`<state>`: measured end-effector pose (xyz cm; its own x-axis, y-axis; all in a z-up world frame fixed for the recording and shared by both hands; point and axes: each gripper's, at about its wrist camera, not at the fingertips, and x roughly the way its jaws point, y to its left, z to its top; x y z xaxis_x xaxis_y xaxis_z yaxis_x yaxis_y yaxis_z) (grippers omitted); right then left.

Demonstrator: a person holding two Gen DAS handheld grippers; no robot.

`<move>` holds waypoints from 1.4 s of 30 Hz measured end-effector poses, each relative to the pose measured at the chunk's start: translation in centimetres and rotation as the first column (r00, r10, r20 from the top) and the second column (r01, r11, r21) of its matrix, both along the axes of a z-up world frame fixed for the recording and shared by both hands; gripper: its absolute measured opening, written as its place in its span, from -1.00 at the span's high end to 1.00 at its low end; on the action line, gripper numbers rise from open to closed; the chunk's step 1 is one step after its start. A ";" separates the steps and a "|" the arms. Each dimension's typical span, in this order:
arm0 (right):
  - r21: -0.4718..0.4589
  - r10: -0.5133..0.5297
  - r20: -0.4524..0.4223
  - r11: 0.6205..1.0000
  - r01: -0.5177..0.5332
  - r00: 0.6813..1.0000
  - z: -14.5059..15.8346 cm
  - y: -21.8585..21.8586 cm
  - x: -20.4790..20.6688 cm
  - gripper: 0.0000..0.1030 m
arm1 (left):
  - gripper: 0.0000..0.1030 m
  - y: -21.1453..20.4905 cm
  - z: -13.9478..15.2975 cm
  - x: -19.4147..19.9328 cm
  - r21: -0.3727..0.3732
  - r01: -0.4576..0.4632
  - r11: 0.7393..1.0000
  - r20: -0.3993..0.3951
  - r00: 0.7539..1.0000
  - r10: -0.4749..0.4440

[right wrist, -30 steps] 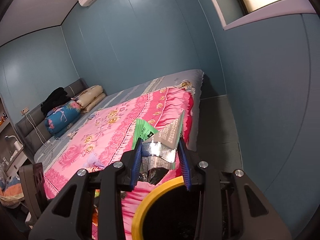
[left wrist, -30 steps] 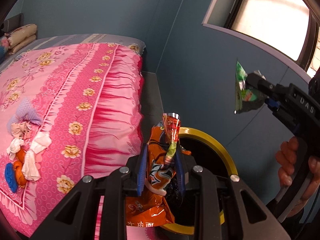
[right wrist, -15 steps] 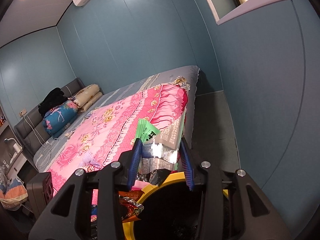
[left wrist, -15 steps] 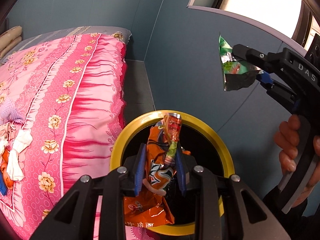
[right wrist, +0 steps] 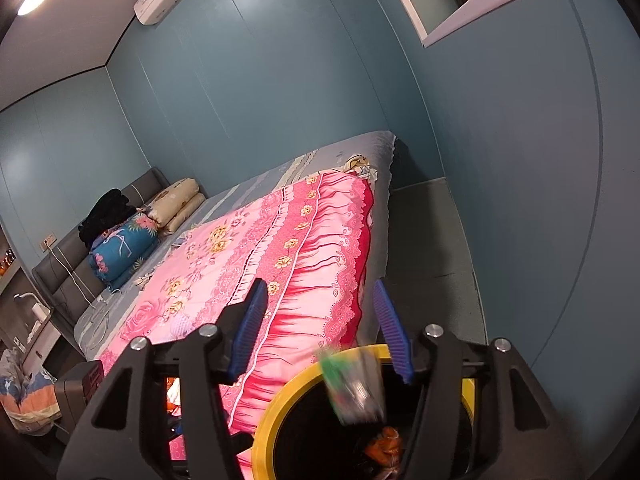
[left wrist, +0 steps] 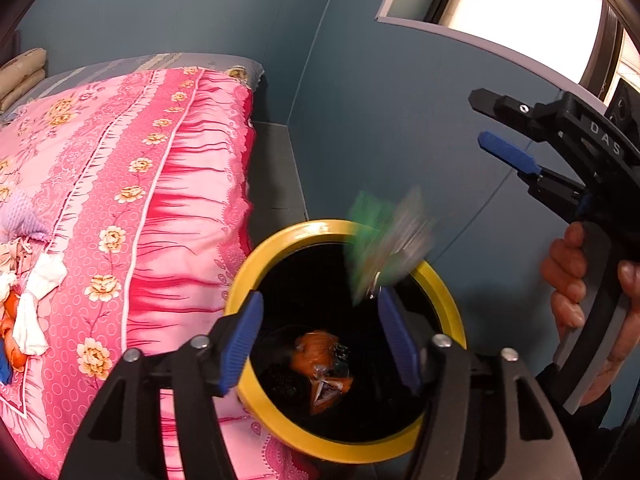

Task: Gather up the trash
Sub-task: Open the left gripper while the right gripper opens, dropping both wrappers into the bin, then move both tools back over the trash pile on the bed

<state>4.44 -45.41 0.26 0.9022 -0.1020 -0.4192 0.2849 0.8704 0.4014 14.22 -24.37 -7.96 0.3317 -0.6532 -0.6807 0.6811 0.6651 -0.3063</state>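
A yellow-rimmed bin [left wrist: 256, 264] with a black inside stands on the floor beside the bed; it also shows in the right wrist view [right wrist: 280, 404]. An orange snack wrapper [left wrist: 320, 364] lies at its bottom, also seen from the right wrist [right wrist: 384, 446]. A green and silver wrapper [left wrist: 384, 240] is blurred in mid-air over the bin's rim, also in the right wrist view [right wrist: 352, 388]. My left gripper [left wrist: 320, 340] is open and empty above the bin. My right gripper [right wrist: 326, 332] is open and empty, and shows at the right in the left wrist view [left wrist: 486, 126].
A bed with a pink flowered quilt [left wrist: 120, 200] lies left of the bin, with cloth items [left wrist: 24, 304] on it. Blue wall [left wrist: 400, 140] stands close behind and right of the bin. A strip of grey floor [right wrist: 424, 264] runs between bed and wall.
Both grippers opened. The orange wrapper dropped from the left gripper into the bin. The green and silver wrapper left the right gripper and is falling toward the bin.
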 end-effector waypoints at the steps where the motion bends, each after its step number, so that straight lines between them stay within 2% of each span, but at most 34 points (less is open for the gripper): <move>1: 0.001 0.002 0.002 1.000 -0.002 1.000 0.0 0.0 -0.1 -0.11 | -0.18 0.3 0.1 0.1 -0.003 -0.008 1.000 0.000 1.000 0.008; 6: 0.000 0.035 0.014 0.999 -0.035 0.999 0.1 0.4 0.2 -0.22 | -0.32 2.3 0.5 0.5 -0.002 -0.054 0.999 0.011 0.998 0.054; 10: -0.005 0.078 0.035 0.997 -0.078 0.996 0.5 1.1 0.4 -0.37 | -0.44 4.7 1.0 1.2 -0.005 -0.111 0.994 0.028 0.993 0.111; 18: -0.024 0.204 0.061 0.979 -0.203 0.977 1.6 4.6 2.2 -0.46 | -0.52 10.1 1.7 2.9 0.001 -0.230 0.973 0.063 0.971 0.229; 25: -0.042 0.312 0.026 0.950 -0.311 0.950 2.2 9.2 5.6 -0.47 | -0.53 15.6 1.8 4.7 0.009 -0.343 0.939 0.087 0.936 0.341; 31: -0.061 0.359 -0.012 0.931 -0.359 0.933 2.2 13.0 8.4 -0.49 | -0.53 20.5 1.6 6.3 0.008 -0.434 0.901 0.082 0.898 0.432; 42: -0.065 0.432 -0.124 0.895 -0.441 0.894 0.3 19.4 15.2 -0.49 | -0.54 27.9 -0.3 8.5 0.030 -0.552 0.834 0.064 0.833 0.549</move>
